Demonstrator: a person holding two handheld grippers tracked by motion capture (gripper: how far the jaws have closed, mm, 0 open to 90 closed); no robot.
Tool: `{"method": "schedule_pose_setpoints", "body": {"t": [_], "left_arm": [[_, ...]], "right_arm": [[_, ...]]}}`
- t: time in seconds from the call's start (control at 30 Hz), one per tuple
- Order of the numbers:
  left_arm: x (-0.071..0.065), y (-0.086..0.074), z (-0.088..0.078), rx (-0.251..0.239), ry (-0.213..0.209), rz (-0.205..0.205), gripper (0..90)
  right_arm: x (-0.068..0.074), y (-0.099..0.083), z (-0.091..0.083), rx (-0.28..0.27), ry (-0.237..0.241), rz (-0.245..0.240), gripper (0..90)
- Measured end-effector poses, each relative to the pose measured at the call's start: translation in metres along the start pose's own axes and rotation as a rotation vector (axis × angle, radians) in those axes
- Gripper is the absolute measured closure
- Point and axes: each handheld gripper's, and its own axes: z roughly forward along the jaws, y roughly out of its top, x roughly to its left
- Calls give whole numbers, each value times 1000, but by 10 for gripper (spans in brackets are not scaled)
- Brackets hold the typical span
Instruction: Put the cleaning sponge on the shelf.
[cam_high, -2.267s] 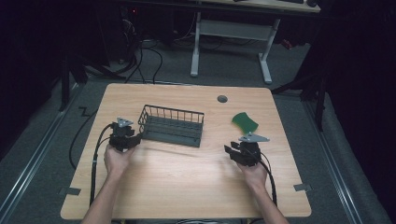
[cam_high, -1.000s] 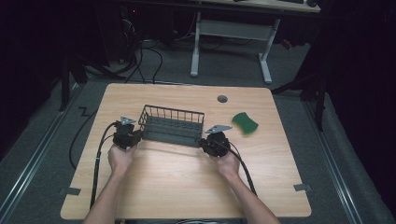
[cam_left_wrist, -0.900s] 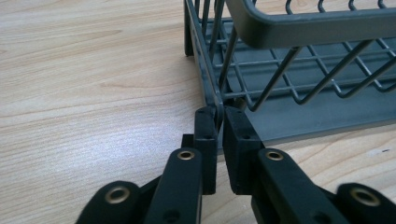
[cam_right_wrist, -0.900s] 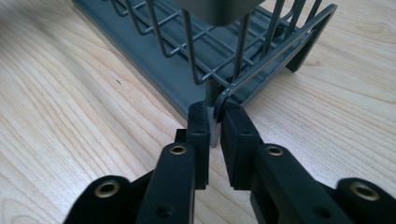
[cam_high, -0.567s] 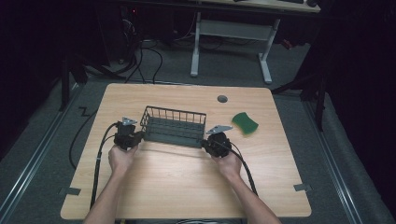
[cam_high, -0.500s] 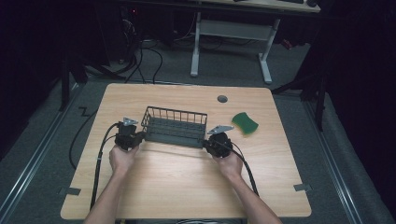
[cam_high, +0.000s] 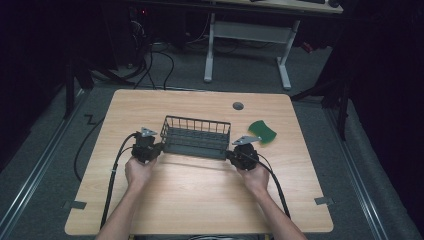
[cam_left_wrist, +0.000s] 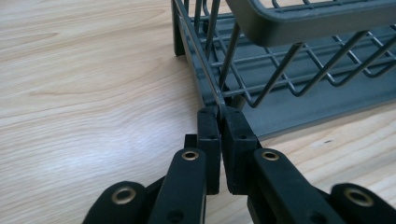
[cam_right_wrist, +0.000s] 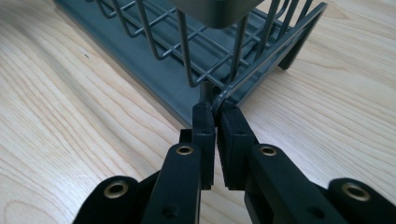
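While both grippers pinch thin wires, left gripper (cam_left_wrist: 219, 116) and right gripper (cam_right_wrist: 215, 112) clamp wire basket (cam_high: 196, 136) ends | risk: uneven pull twists it loose

- Your tabletop (cam_high: 200, 195) is pale wood grain, smooth, with a soft sheen.
- The basket (cam_high: 196, 136) you grip is thin grey wire on a matt grey tray base.
- Each hand-held gripper, left (cam_left_wrist: 218, 116) and right (cam_right_wrist: 215, 111), has matt black plastic jaws with brass-coloured rivets.
- The green pad (cam_high: 262, 131) looks soft and dull.
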Motion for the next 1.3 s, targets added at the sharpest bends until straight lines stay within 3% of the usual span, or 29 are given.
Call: {"method": "schedule_pose_setpoints", "body": {"t": [0.33, 0.77, 1.23, 1.3], "left_arm": [[-25, 4, 7, 3, -29, 44, 868], [-48, 5, 11, 16, -59, 65, 868], [-64, 4, 12, 20, -83, 74, 859], [-63, 3, 12, 18, -95, 64, 846]], "right_arm": [[-19, -18, -14, -29, -32, 43, 861], [-35, -30, -28, -29, -51, 60, 861], [-45, -43, -40, -35, -45, 74, 857], [-45, -44, -40, -42, -38, 78, 797]]}}
